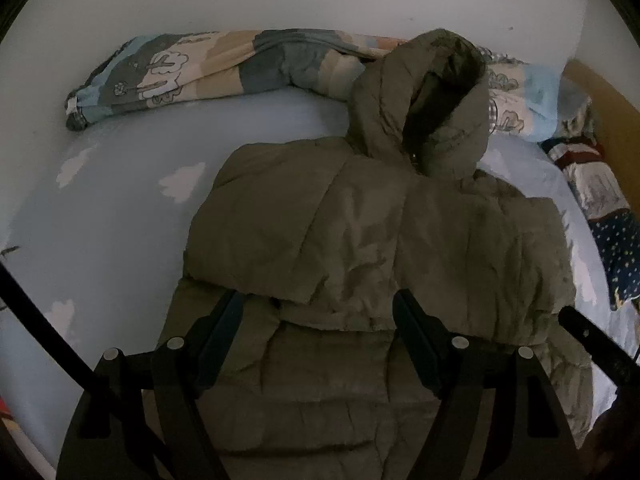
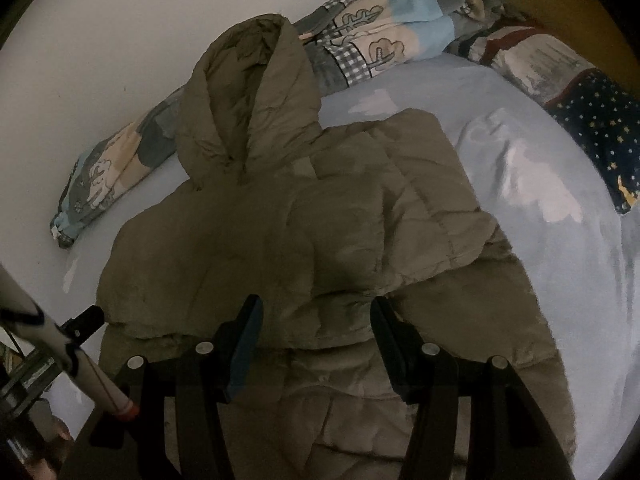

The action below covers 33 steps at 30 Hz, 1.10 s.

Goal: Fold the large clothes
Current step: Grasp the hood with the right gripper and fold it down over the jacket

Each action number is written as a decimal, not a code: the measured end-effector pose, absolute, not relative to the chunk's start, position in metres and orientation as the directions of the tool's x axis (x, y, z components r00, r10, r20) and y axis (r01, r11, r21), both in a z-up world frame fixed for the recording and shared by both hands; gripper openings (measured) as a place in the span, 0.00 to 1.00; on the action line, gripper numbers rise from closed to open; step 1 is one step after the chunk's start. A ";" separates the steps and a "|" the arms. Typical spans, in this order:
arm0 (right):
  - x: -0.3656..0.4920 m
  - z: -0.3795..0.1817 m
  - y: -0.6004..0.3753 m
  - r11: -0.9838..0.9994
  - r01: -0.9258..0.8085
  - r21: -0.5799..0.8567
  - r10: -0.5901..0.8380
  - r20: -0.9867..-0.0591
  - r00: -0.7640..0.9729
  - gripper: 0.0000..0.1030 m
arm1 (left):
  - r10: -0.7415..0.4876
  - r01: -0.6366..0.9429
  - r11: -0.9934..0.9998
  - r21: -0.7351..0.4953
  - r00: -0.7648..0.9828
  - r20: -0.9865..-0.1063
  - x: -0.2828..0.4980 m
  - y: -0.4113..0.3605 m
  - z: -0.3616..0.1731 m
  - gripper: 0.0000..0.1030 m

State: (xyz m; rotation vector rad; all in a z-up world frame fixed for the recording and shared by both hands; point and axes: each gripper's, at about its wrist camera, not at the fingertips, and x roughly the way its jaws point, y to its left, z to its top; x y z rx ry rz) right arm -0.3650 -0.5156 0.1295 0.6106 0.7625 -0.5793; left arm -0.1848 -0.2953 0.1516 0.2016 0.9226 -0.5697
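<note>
Dim room, white wall behind; the bed (image 1: 112,208) has a pale blue sheet w/ cloud print, and a patterned quilt (image 1: 192,68) is rolled along the wall. The jacket (image 1: 360,240), olive and puffy, lies flat mid-bed w/ the hood (image 1: 432,104) toward the wall. Both sleeves look folded in across the chest, so you're prob. at the last step: hem up toward the hood.

Your left gripper (image 1: 318,316) hangs just over the lower body, jaws apart, nothing between them. Right gripper (image 2: 316,320) the same: jaws apart, empty, over the sleeve edges. Both are pitched down at the cloth and side by side; the left one's tip (image 2: 86,318) shows at the right cam's edge.

Next move calls for dropping back to the hem, one gripper per corner, and pinching all layers, since the padding is thick and slippery and the sleeves may slide out as you lift.
</note>
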 end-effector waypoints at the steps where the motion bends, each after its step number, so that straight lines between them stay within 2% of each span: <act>1: -0.366 0.131 -0.515 0.684 0.672 0.285 -0.260 -0.765 0.589 0.59 | -0.382 0.544 0.835 -0.078 0.473 -0.794 -0.183 -0.293 0.154 0.74; 13: -0.363 0.132 -0.507 0.695 0.666 0.270 -0.260 -0.769 0.583 0.59 | -0.380 0.570 0.821 -0.014 0.529 -0.758 -0.184 -0.292 0.175 0.74; 19: -0.368 0.148 -0.501 0.713 0.657 0.245 -0.266 -0.773 0.576 0.59 | -0.352 0.542 0.835 0.090 0.654 -0.669 -0.191 -0.282 0.198 0.74; 25: -0.334 0.200 -0.529 0.698 0.667 0.261 -0.266 -0.770 0.580 0.60 | -0.358 0.525 0.845 0.104 0.699 -0.619 -0.189 -0.276 0.208 0.74; 29: -0.284 0.244 -0.554 0.714 0.661 0.232 -0.303 -0.749 0.590 0.66 | -0.357 0.534 0.840 0.097 0.678 -0.642 -0.181 -0.282 0.198 0.74; 33: -0.232 0.262 -0.595 0.704 0.667 0.245 -0.321 -0.728 0.606 0.66 | -0.353 0.554 0.826 0.102 0.650 -0.673 -0.176 -0.291 0.186 0.74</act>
